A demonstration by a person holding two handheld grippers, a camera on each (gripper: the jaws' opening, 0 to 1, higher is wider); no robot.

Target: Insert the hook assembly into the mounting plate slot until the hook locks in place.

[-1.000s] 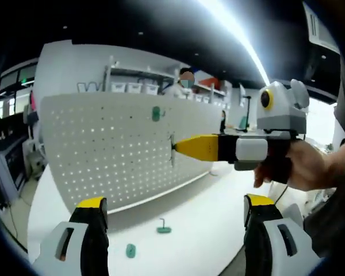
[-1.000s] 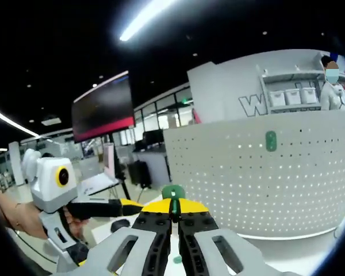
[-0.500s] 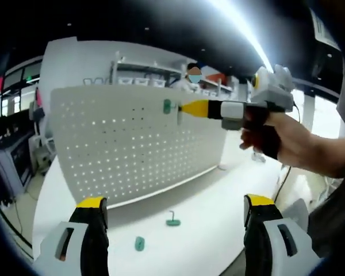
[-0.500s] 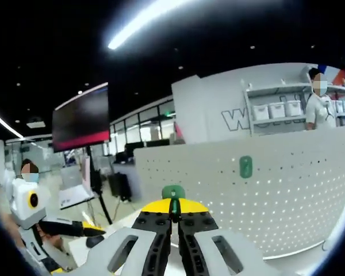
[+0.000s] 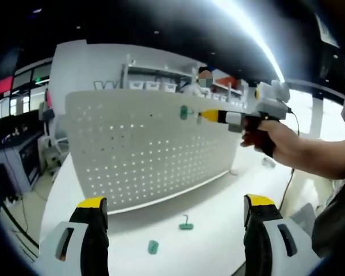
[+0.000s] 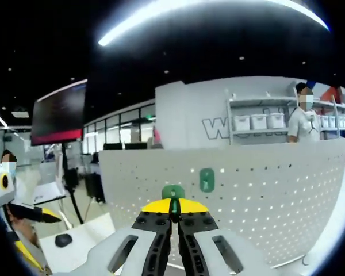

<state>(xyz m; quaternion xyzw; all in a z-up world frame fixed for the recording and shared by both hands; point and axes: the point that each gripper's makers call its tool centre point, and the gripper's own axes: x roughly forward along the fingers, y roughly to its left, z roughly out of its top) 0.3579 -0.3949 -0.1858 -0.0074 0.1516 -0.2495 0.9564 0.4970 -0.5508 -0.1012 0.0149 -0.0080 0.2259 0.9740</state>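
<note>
A white pegboard plate [image 5: 144,149] stands upright on the table, with one green hook [image 5: 184,112] mounted near its top edge. My right gripper [image 5: 202,116], held by a hand, reaches in from the right; its yellow tip is close beside that mounted hook. In the right gripper view the right gripper [image 6: 173,210] is shut on a small green hook assembly [image 6: 173,192], facing the pegboard [image 6: 247,195] and the mounted hook [image 6: 206,179]. My left gripper [image 5: 175,204] stands open low over the table with nothing between its fingers.
Two loose green pieces lie on the white table [image 5: 230,230] before the board: a hook [image 5: 186,225] and a flat piece [image 5: 153,247]. A person [image 6: 303,115] stands by shelves behind the board. A dark screen [image 6: 57,112] hangs at the left.
The right gripper has risen and moved away toward the top of the pegboard, ending beside the mounted green hook. Both views have shifted with the hands. The left gripper stays open.
</note>
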